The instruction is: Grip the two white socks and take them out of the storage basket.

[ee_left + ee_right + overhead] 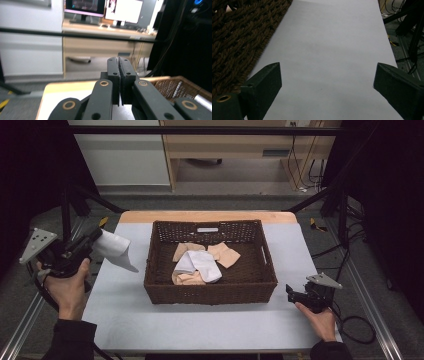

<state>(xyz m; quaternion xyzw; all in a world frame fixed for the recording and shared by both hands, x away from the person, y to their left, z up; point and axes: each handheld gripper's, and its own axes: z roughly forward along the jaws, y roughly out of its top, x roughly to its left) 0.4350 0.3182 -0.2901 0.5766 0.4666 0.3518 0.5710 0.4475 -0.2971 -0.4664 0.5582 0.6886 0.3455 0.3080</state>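
Aloft, white sock (114, 249) (left tongs (95, 236))

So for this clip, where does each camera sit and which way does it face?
High view: above the person's side, looking forward and down on the table; both forearms, left gripper holding a white cloth.
Left gripper view: along shut jaws toward a desk.
Right gripper view: along open jaws over the table.
Shared: wicker basket.

Grey floor (240, 200) | wooden desk (105, 45) with monitors (85, 6) behind | white cabinet (120, 155) at left | black frame bars (210, 130) overhead | cables (305, 165) at right | dim light
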